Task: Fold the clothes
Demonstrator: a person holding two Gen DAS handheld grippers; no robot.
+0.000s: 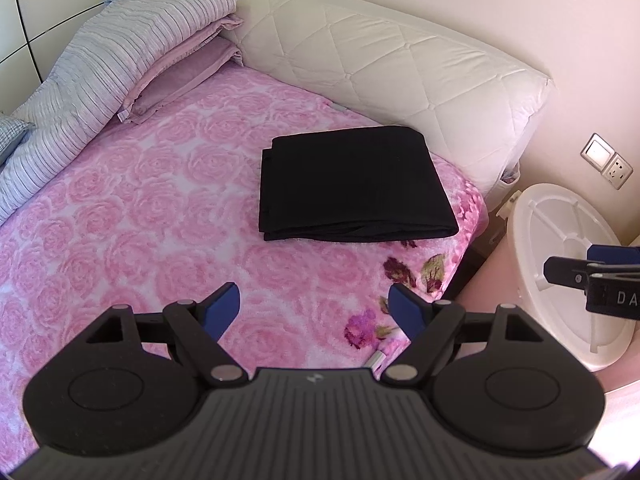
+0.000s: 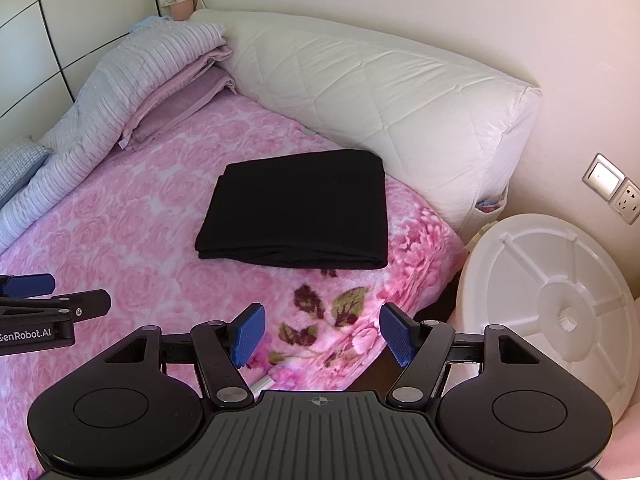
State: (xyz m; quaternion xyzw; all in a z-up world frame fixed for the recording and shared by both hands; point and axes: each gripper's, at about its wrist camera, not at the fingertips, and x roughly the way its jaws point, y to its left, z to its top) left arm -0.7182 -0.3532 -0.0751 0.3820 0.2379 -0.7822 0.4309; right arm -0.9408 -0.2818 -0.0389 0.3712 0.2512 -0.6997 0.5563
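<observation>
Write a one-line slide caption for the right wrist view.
Open right tongs hover empty over the pink floral blanket, short of a neatly folded black garment lying near the white quilted headboard.

"GenRobot.AI", its first letter cut by the frame edge, is read in white on the left gripper [image 2: 40, 312] body in the right wrist view. "DA", cut off, is read on the right gripper [image 1: 600, 276] body in the left wrist view.
</observation>
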